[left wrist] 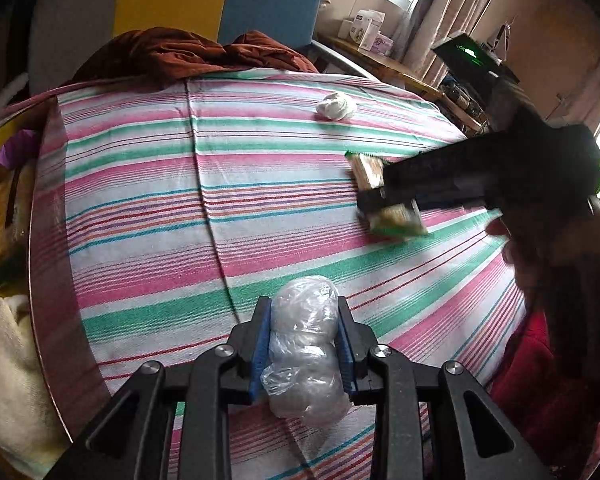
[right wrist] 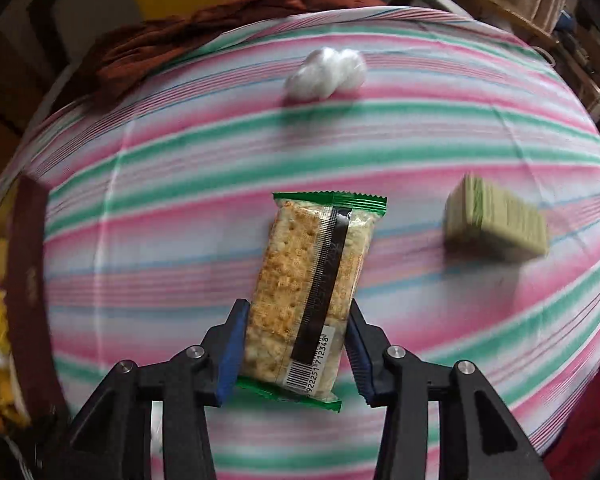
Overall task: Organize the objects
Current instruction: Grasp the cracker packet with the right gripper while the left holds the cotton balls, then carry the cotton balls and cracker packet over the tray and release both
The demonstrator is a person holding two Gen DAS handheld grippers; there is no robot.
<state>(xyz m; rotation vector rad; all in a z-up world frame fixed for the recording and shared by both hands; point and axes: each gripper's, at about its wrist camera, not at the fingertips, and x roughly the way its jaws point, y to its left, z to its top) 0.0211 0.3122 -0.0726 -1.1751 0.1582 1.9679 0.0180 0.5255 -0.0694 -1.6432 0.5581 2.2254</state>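
Blue-padded fingers of my left gripper (left wrist: 304, 304) are shut on a crumpled clear plastic bag (left wrist: 304, 344) just above the striped cloth (left wrist: 160, 200). My right gripper (right wrist: 297, 306) is shut on a cracker packet (right wrist: 300, 264) with green ends and a barcode, its pads pressing both long sides. From the left wrist, the right gripper (left wrist: 384, 204) shows at the right with the cracker packet (left wrist: 368, 172) in it, a hand (left wrist: 520, 256) behind. A white wad (right wrist: 326, 74) lies farther back on the cloth (right wrist: 160, 200). A green wafer pack (right wrist: 496, 224) lies to the right.
A rust-brown blanket (left wrist: 188, 52) is heaped at the far edge of the cloth. A dark brown rim (right wrist: 24, 260) borders the left side, with a cream towel (left wrist: 4, 360) and clutter beyond it. A wooden shelf with boxes (left wrist: 368, 28) stands at the back right.
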